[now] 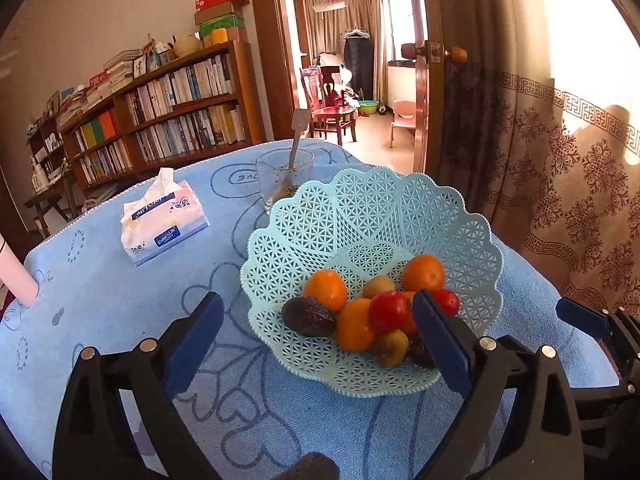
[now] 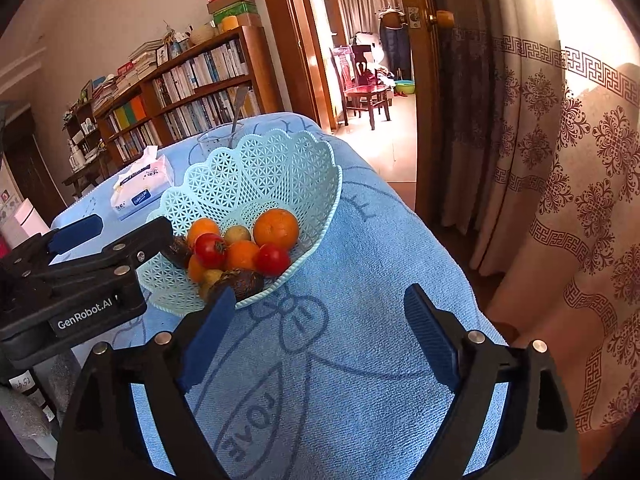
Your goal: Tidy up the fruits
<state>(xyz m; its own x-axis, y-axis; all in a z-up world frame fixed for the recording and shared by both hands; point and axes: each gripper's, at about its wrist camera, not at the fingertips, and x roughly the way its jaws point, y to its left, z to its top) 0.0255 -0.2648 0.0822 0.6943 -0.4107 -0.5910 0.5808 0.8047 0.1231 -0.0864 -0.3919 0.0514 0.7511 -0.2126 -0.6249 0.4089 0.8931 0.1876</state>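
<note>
I hold the left gripper (image 1: 320, 340) spread wide, empty; the fruit basket (image 1: 360, 208) sits just ahead, fruits (image 1: 360, 312) piled between its fingertips. Tissue pack (image 1: 164, 220) ahead-left, glass (image 1: 284, 176) beyond. Right gripper (image 2: 316, 332) spread, empty, basket ahead-left.

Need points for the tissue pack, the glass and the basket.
tissue pack (image 1: 162, 226): left wrist view, middle of its top face
glass (image 1: 280, 172): left wrist view, front wall
basket (image 2: 264, 168): right wrist view, bare back wall above the fruit
</note>
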